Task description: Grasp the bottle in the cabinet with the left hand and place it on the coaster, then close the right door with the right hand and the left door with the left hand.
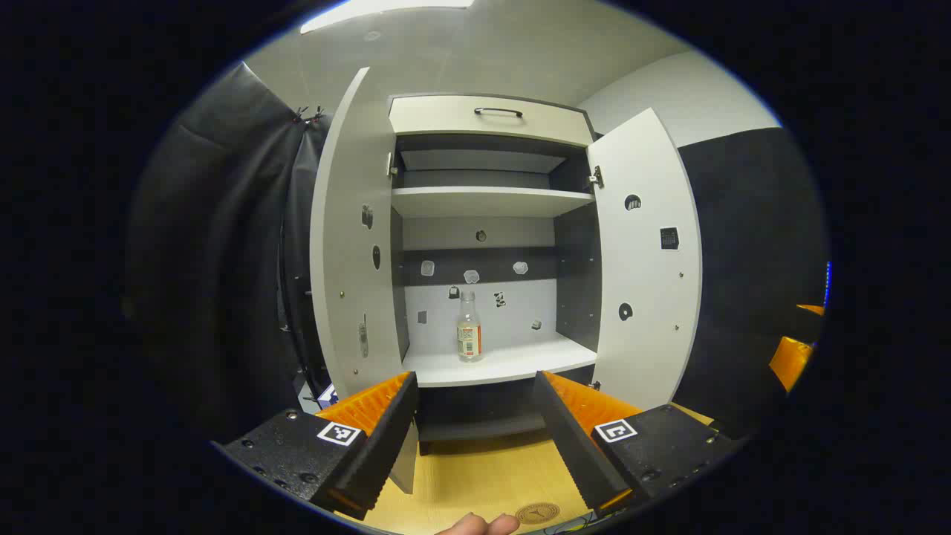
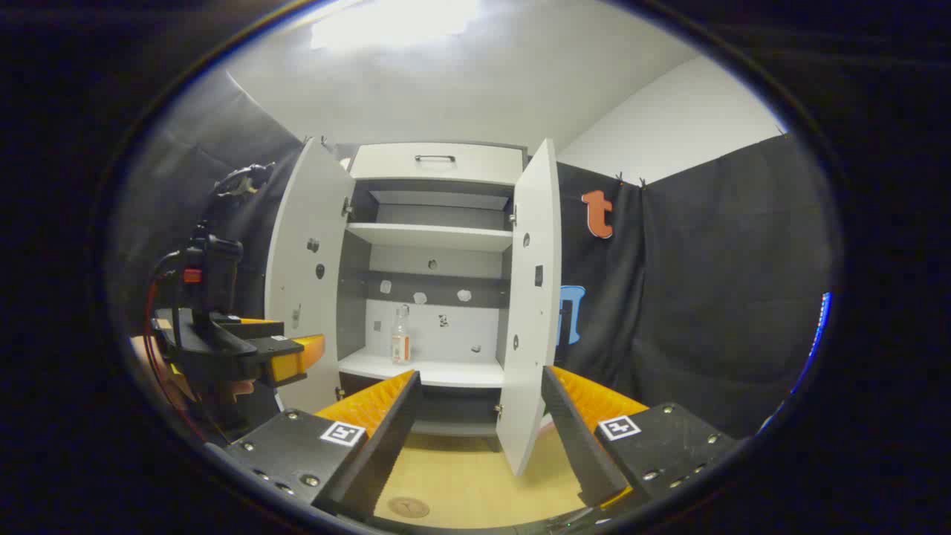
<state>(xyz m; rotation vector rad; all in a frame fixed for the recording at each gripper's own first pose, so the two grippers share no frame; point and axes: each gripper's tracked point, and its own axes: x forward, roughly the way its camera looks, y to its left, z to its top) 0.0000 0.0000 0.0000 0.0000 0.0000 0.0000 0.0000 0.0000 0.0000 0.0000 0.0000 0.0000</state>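
Note:
A clear bottle (image 1: 469, 327) with a label stands upright on the lower shelf (image 1: 505, 364) of the open cabinet, well ahead of my left gripper (image 1: 474, 379), which is open and empty. The bottle (image 2: 400, 336) also shows in the right gripper view, far from my right gripper (image 2: 481, 375), open and empty too. Both doors stand wide: the left door (image 1: 353, 238) and the right door (image 1: 643, 260). The right door's edge (image 2: 531, 297) is just beyond my right gripper. A round coaster (image 1: 537, 513) lies on the wooden table (image 1: 475, 475) near the front; the coaster (image 2: 408, 507) sits below my right gripper's left finger.
The left gripper (image 2: 245, 349) and the hand holding it show at the left of the right gripper view. A fingertip (image 1: 475, 524) lies beside the coaster. A drawer with a dark handle (image 1: 498, 111) tops the cabinet. An upper shelf (image 1: 490, 200) holds nothing. Black cloth walls flank the cabinet.

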